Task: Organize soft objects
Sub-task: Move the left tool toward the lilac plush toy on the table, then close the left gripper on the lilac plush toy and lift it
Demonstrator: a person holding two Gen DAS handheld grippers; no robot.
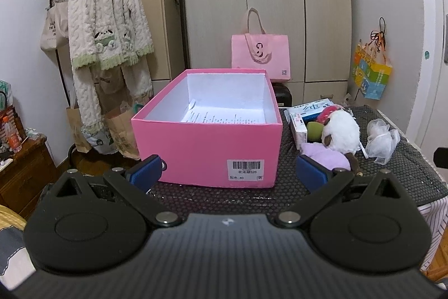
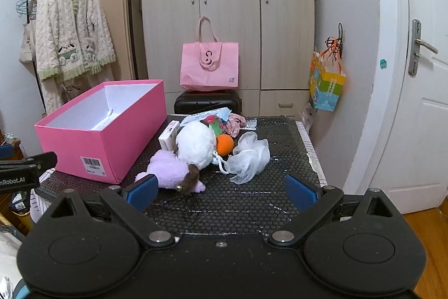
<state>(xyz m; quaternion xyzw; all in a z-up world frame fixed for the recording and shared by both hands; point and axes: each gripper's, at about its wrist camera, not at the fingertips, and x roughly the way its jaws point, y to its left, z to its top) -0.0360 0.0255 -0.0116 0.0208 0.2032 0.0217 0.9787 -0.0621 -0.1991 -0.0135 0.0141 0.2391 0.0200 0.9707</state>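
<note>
Right wrist view gives me the soft pile: a white plush toy [image 2: 196, 145] leaning on a lilac plush [image 2: 168, 170], with an orange ball [image 2: 225, 145] and a white mesh puff [image 2: 249, 156] just beside them, all bunched on the tabletop [image 2: 252, 203] right of the pink box [image 2: 112, 136]. I judge the box sits open-topped and close so each piece can drop straight in. My right tongs [image 2: 221, 191] are spread wide and carry nothing, facing the pile. My left tongs [image 1: 228, 170], equally wide and unladen, face the box's front wall.
</note>
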